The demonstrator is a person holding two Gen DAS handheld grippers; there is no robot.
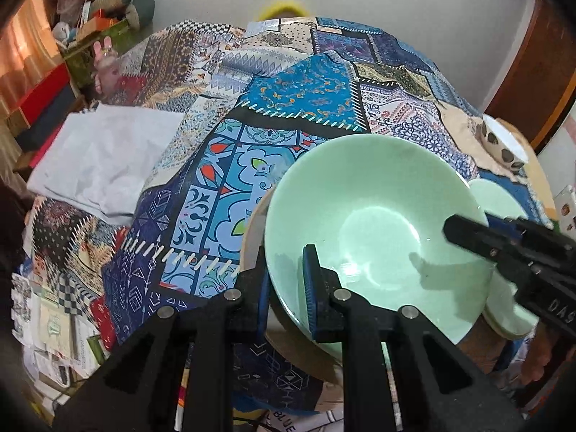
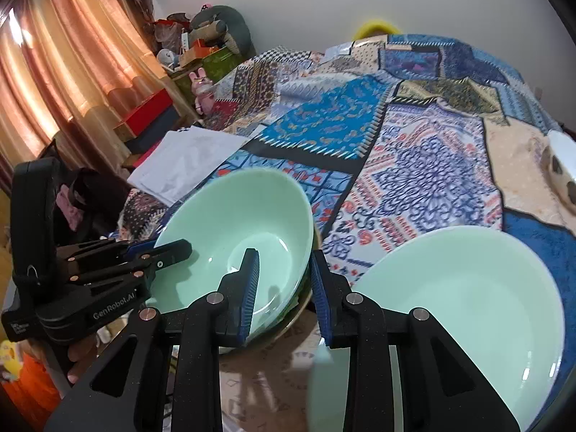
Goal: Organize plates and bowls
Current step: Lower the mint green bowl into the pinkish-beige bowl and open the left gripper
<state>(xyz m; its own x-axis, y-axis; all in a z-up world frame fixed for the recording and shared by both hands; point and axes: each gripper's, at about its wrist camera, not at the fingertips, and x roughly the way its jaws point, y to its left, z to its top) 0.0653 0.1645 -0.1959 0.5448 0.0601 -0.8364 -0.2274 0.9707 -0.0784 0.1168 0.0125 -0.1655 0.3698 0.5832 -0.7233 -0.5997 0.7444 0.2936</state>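
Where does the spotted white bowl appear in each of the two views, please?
Left wrist view: spotted white bowl at the right edge, above middle, on the quilt beyond the green bowl.
Right wrist view: at the far right edge, partly cut off.
Shared landmark: the yellow object behind the bed.

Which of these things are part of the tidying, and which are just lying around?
Part of the job:
green bowl
tan bowl under it
green plate
spotted bowl

Just lying about:
white folded sheet
pink rabbit toy
red box
curtain
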